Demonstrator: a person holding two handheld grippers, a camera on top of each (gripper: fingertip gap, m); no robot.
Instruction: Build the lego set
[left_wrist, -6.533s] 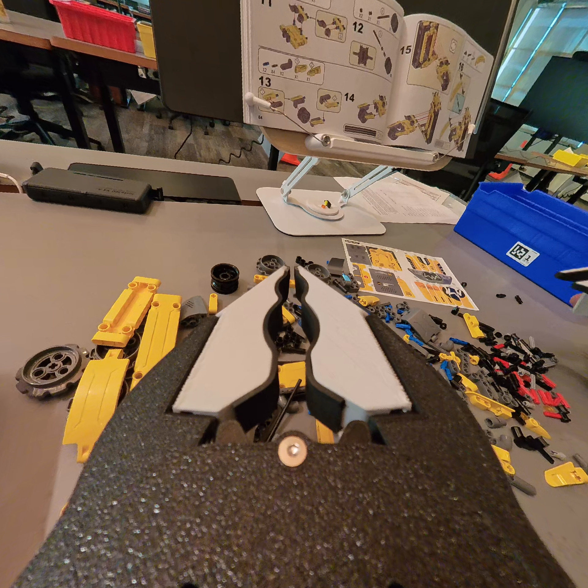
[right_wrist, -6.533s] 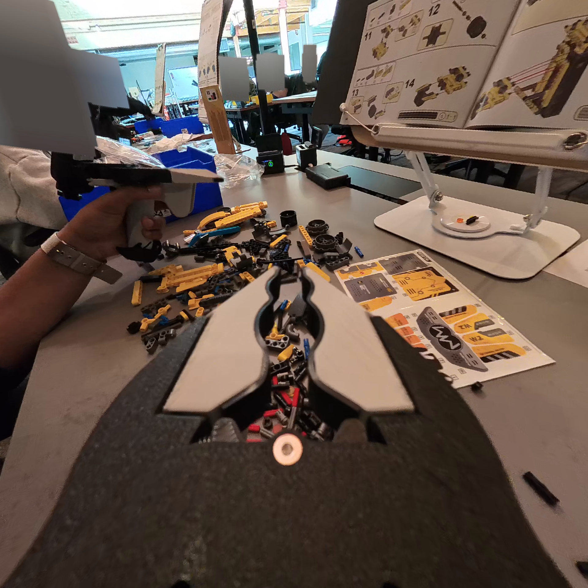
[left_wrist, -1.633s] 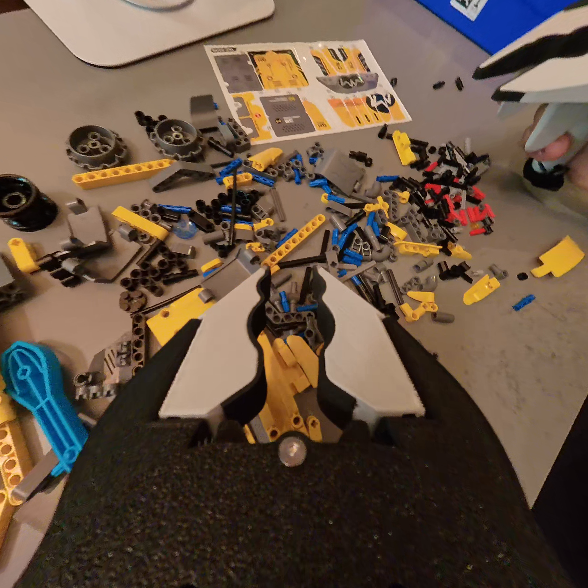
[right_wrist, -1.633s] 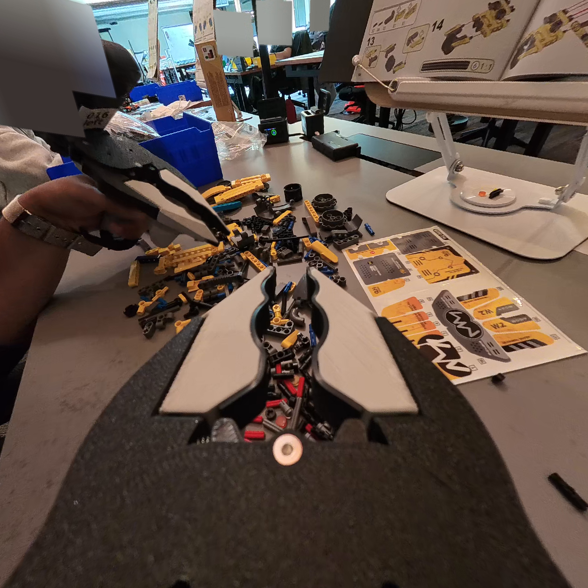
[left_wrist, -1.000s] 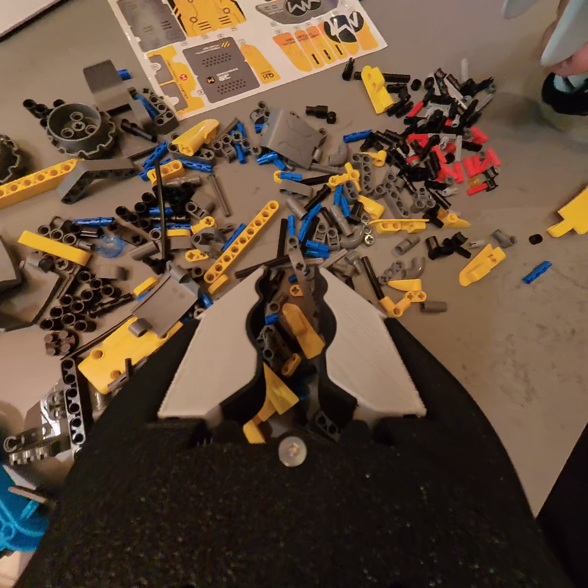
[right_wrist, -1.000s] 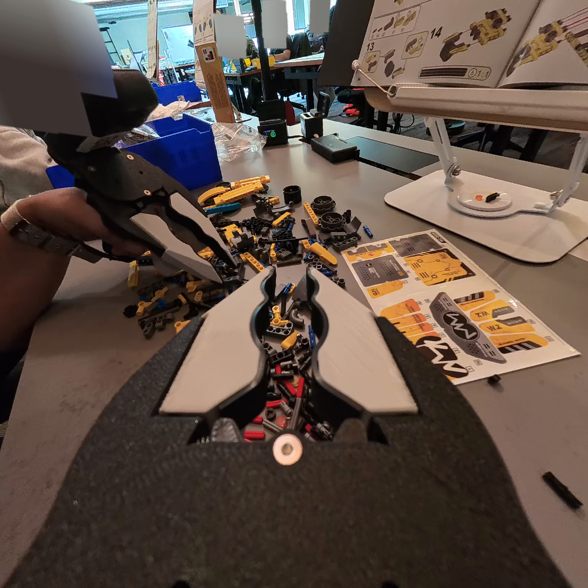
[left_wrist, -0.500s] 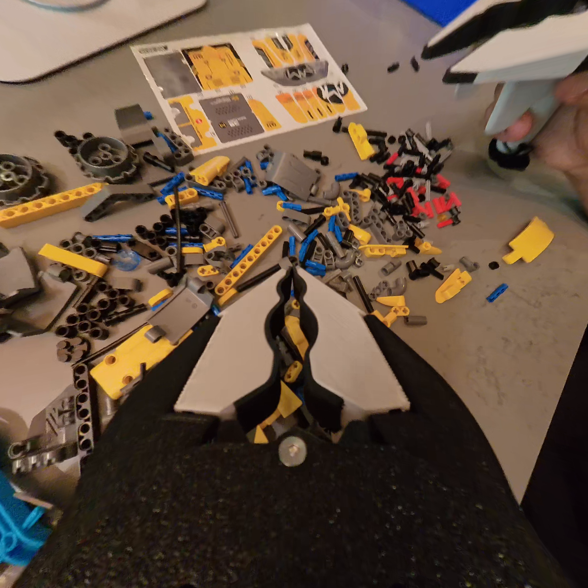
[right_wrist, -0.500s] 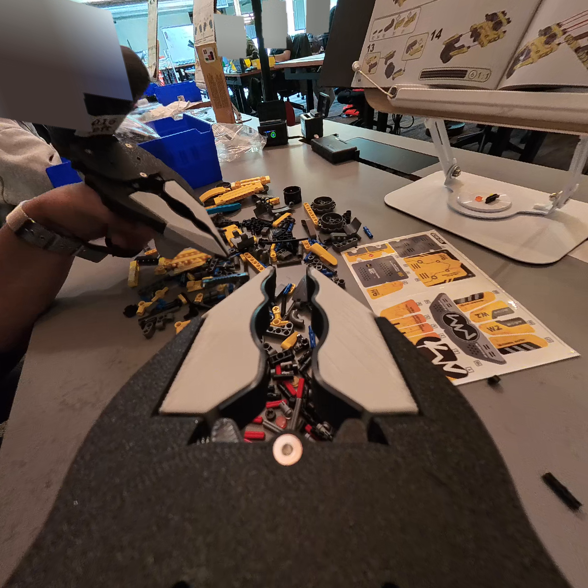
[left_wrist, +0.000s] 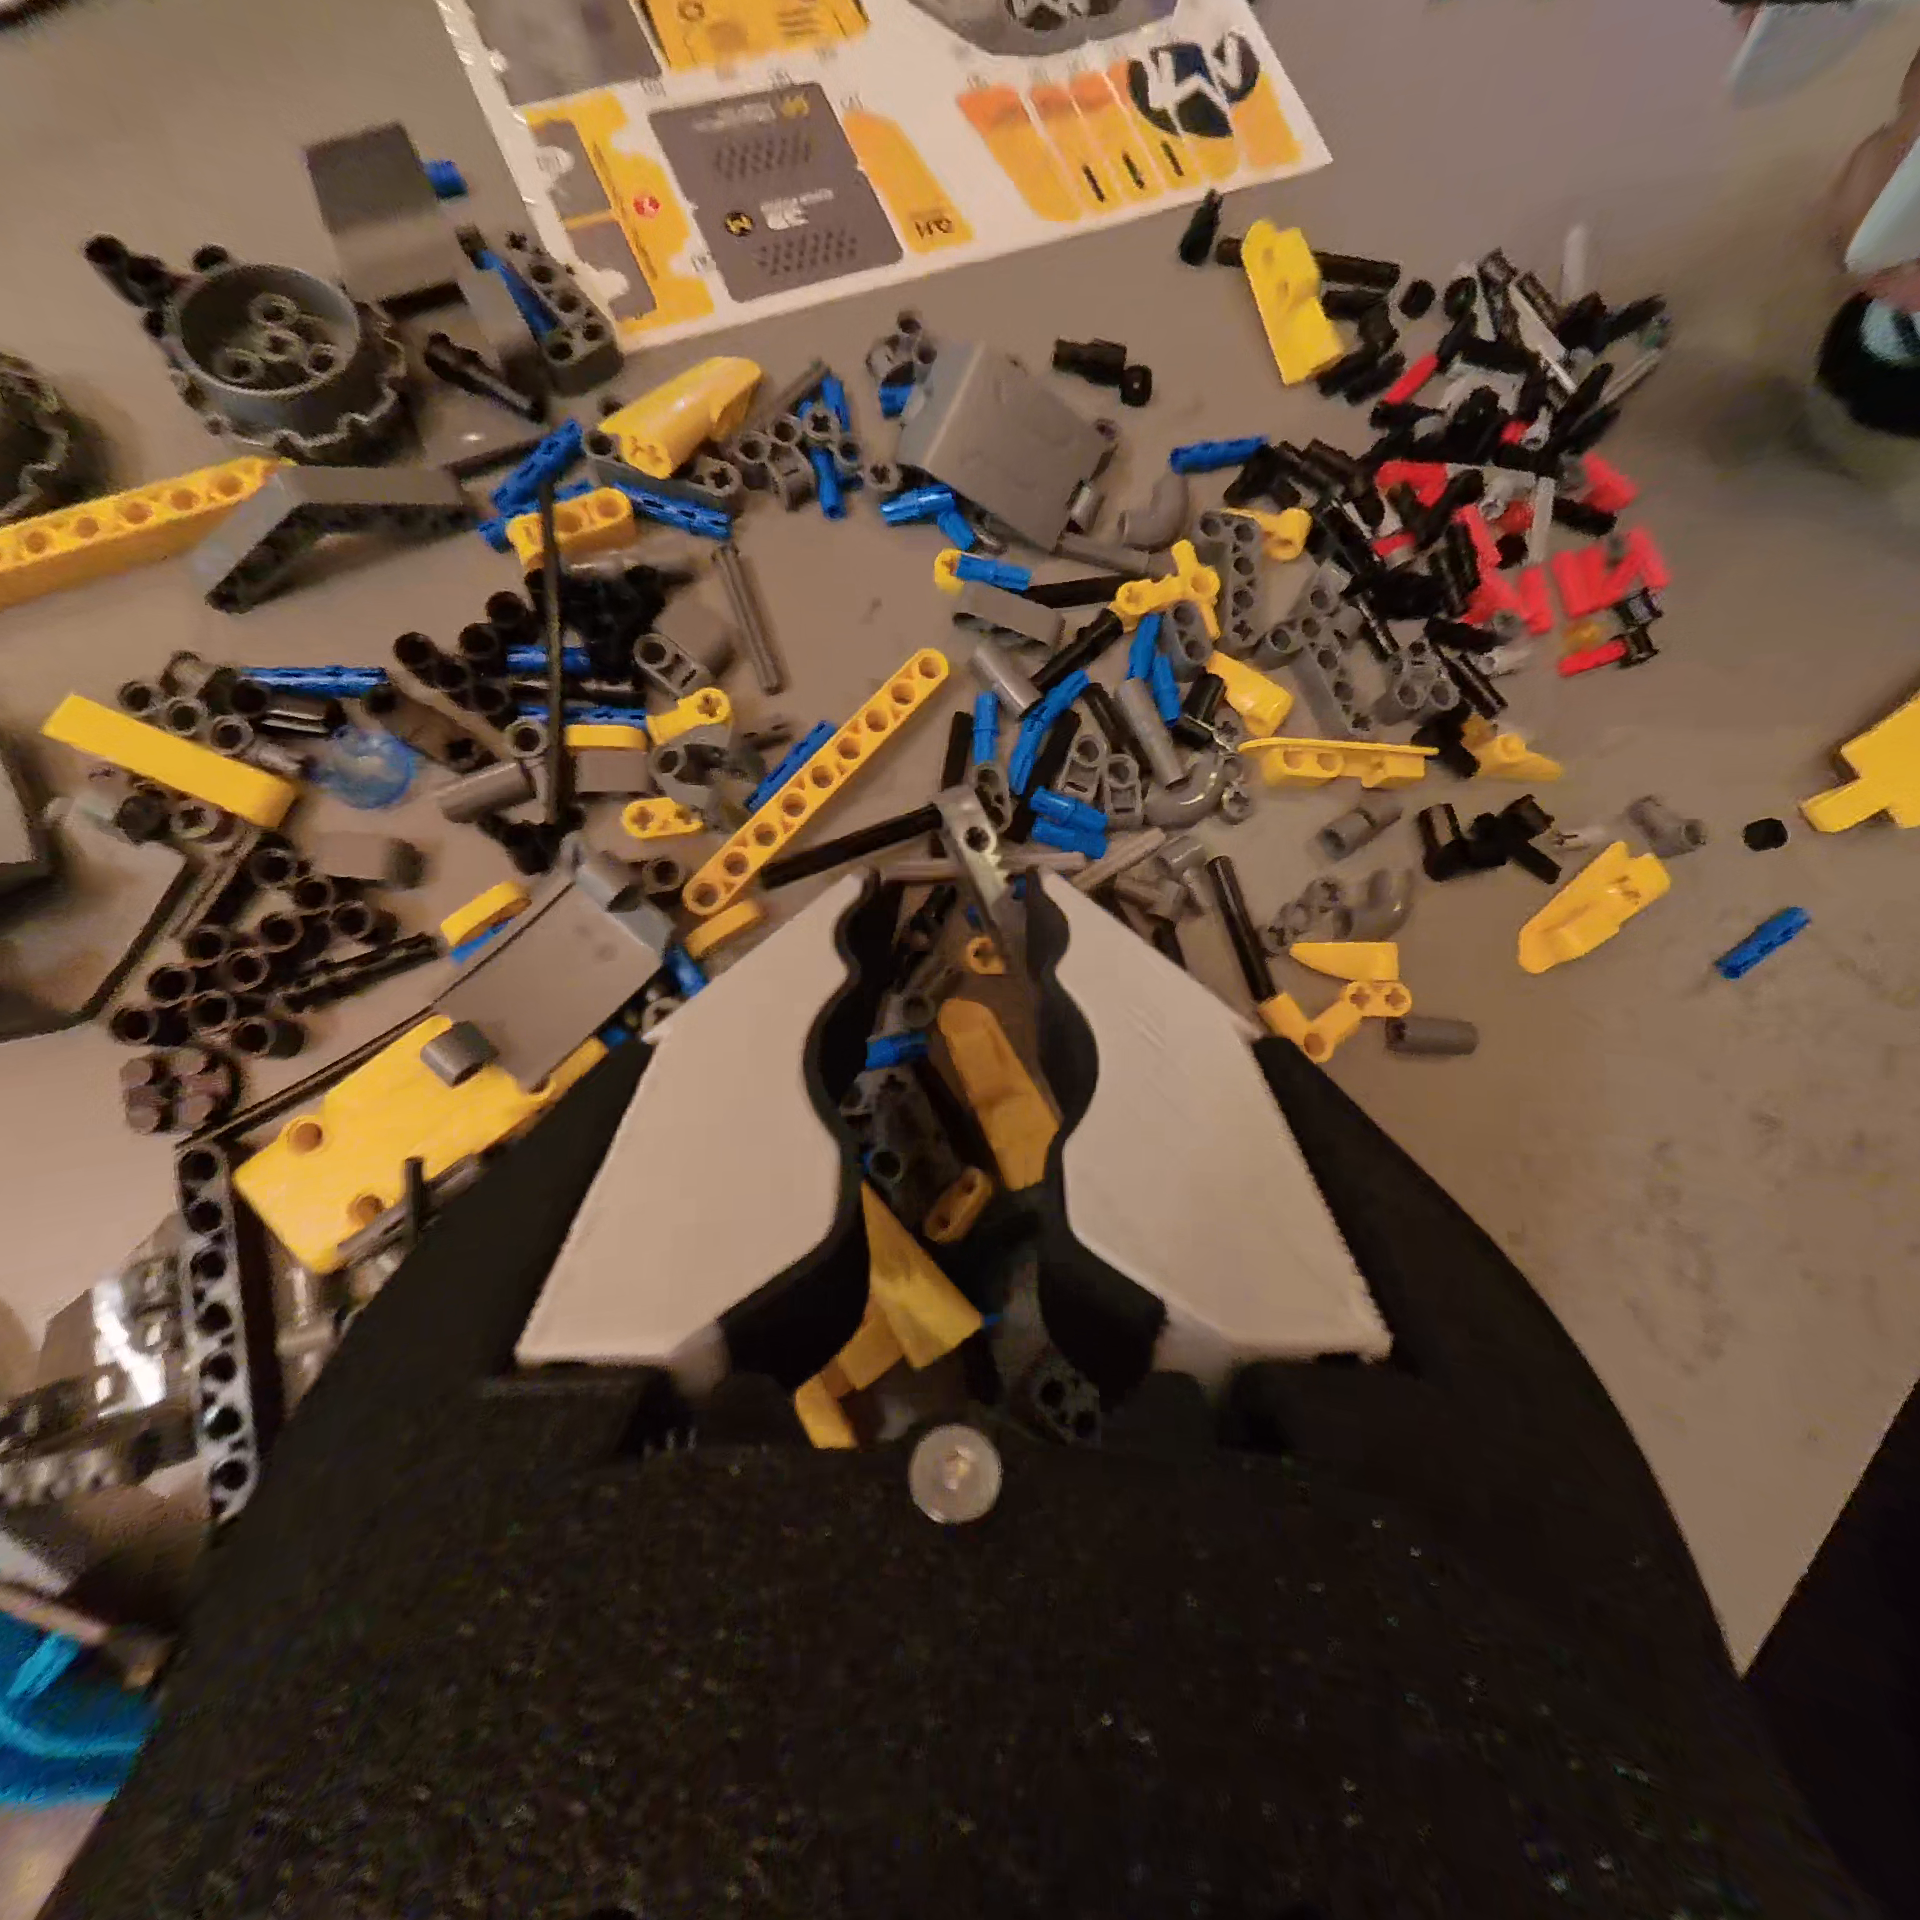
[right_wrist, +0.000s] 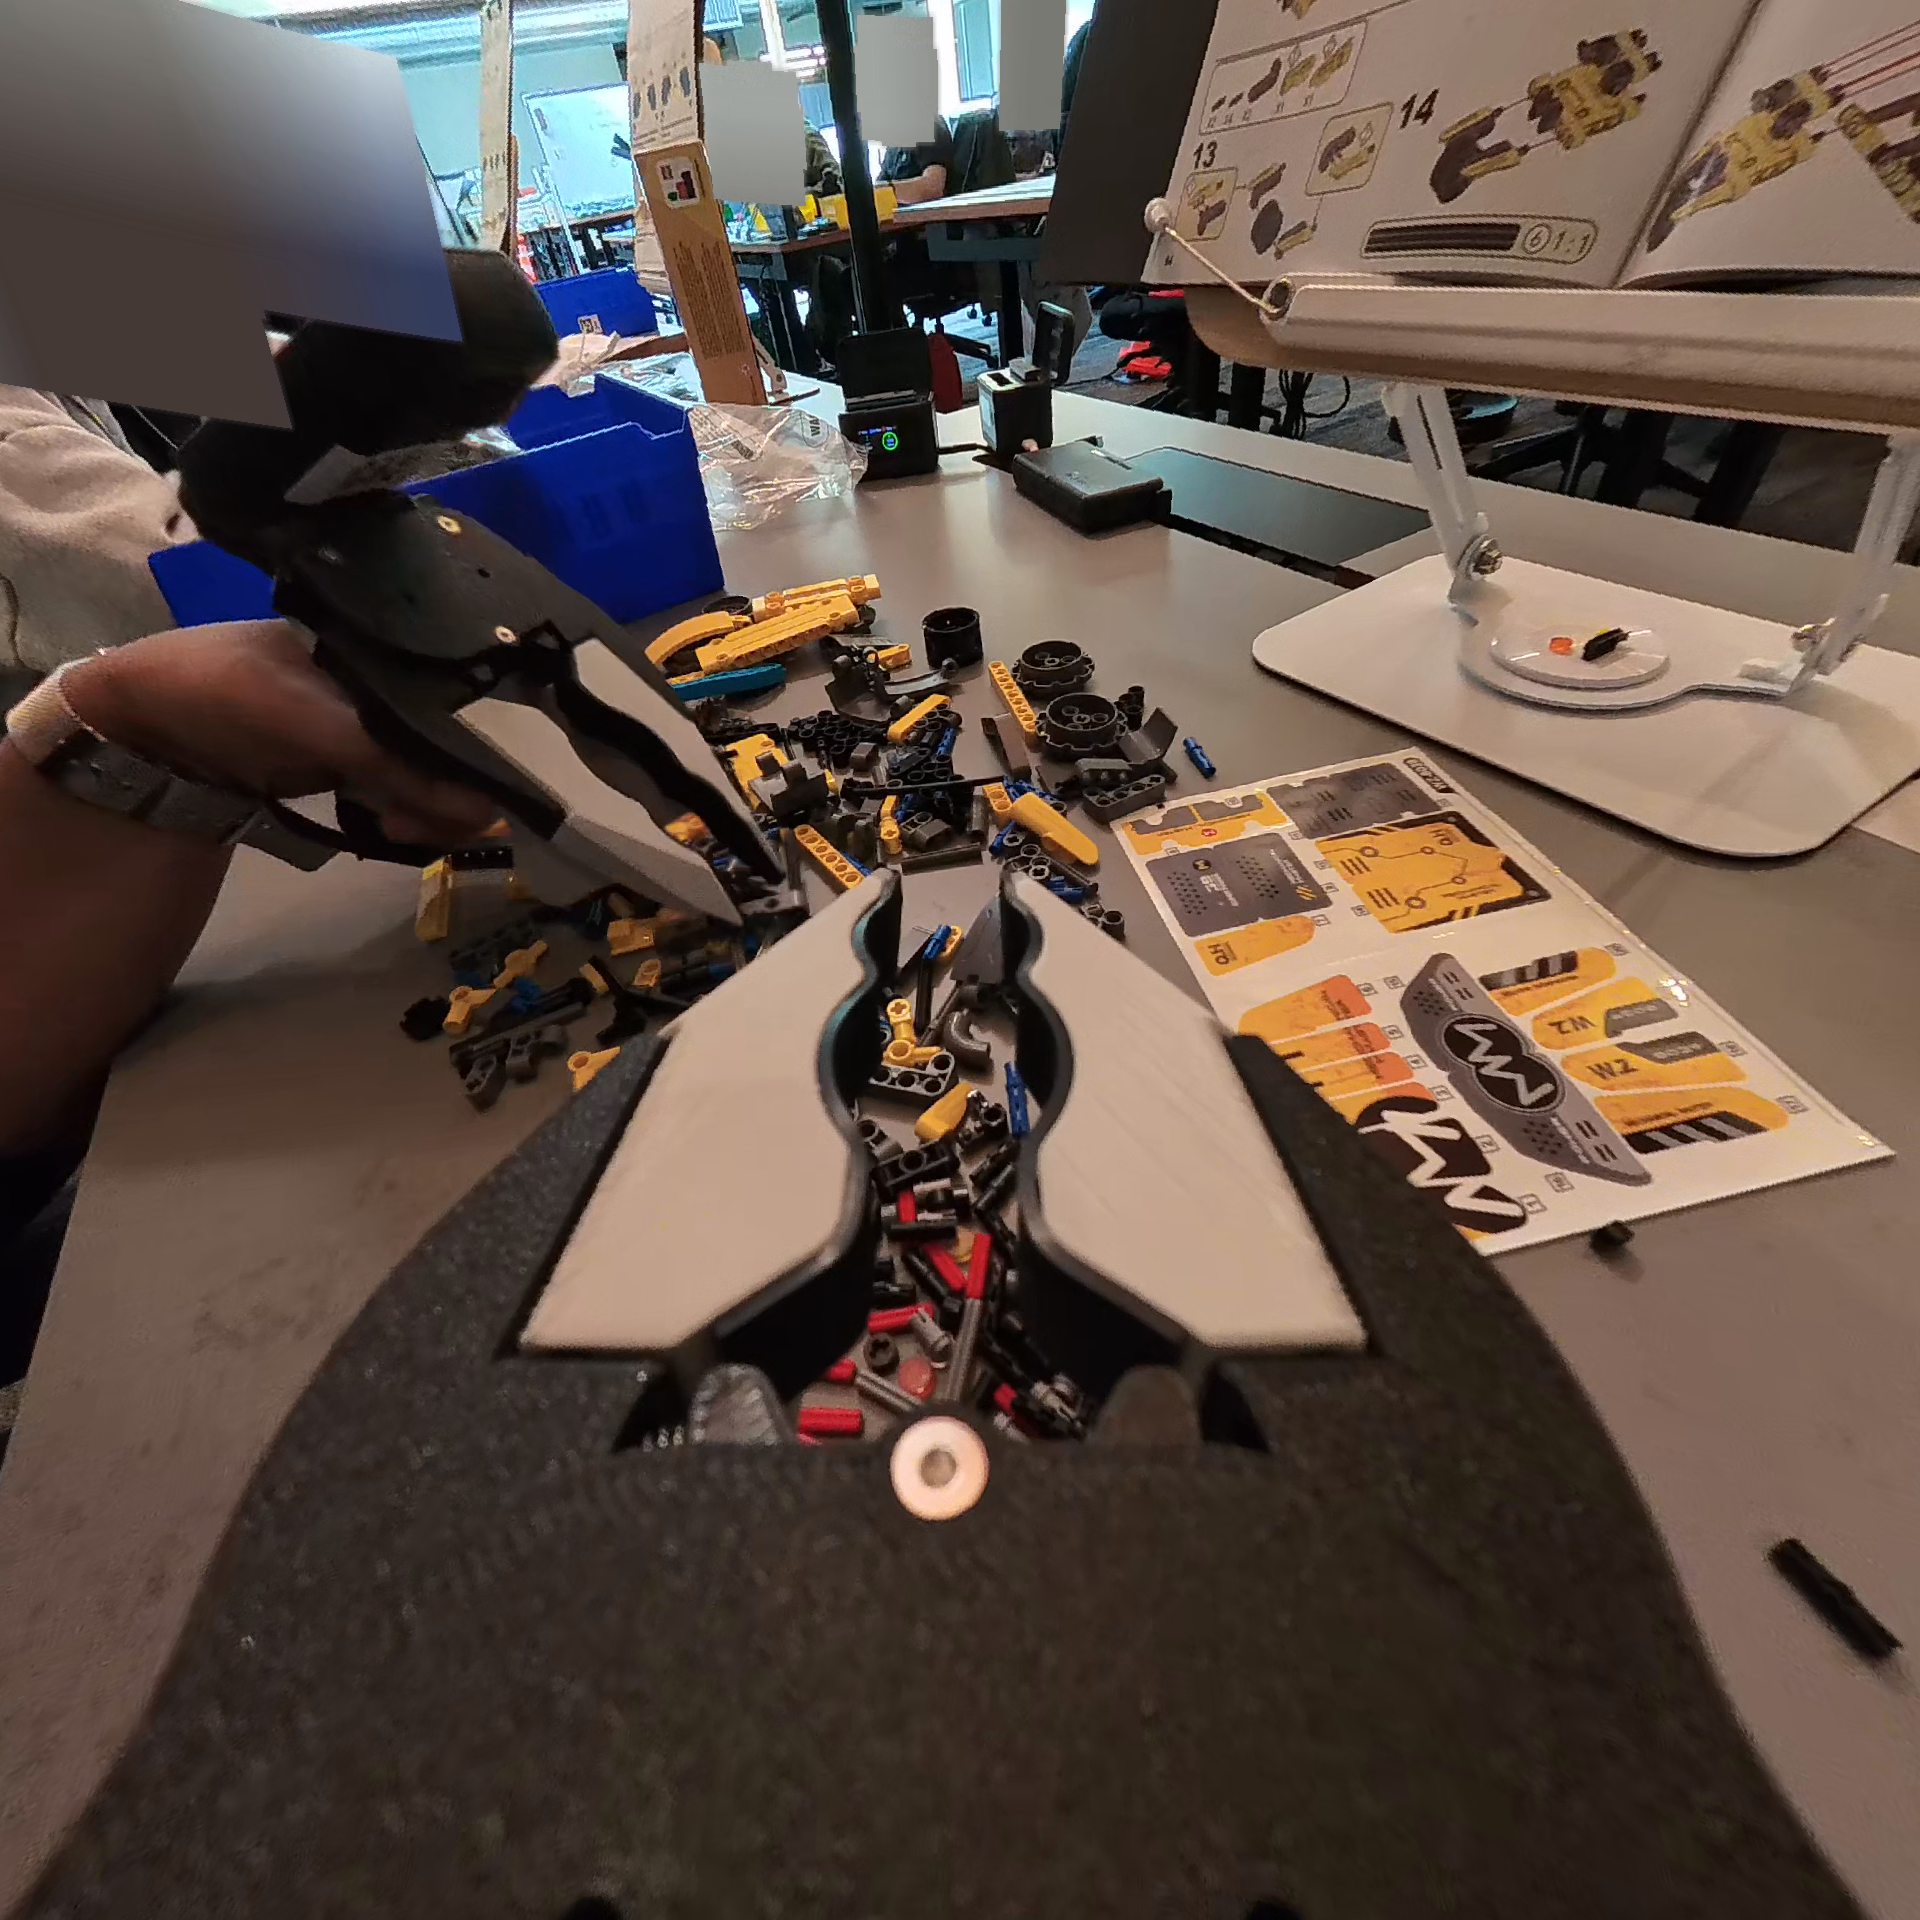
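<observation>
Left wrist view: the left gripper (left_wrist: 951, 883) points down into a spread of small building-toy parts (left_wrist: 935, 665) on a grey table (left_wrist: 1558, 1143).
Left claw: its jaws stand a moderate way apart, holding nothing; the tips are low among the parts.
Nearest parts: a small grey connector (left_wrist: 971, 842) on a black rod (left_wrist: 847, 847) lies just at the tips; a long yellow beam with holes (left_wrist: 821, 779) is beside the left tip.
Around it: a sticker sheet (left_wrist: 883, 135) lies beyond the parts, and a grey toothed wheel (left_wrist: 275, 358) sits to the left.

Right wrist view: the right gripper (right_wrist: 945, 894) hovers over the near end of the same parts, with red and black pins (right_wrist: 935, 1257) seen between its fingers.
Right claw: moderately apart, empty.
Around it: the sticker sheet (right_wrist: 1455, 987) lies just right; a white book stand (right_wrist: 1590, 707) holding an open instruction booklet (right_wrist: 1507, 135) stands behind; a blue bin (right_wrist: 592, 499) sits far left.
Other gripper: the left gripper (right_wrist: 764, 894), held in a hand (right_wrist: 270, 738), dips its tips into the parts.
</observation>
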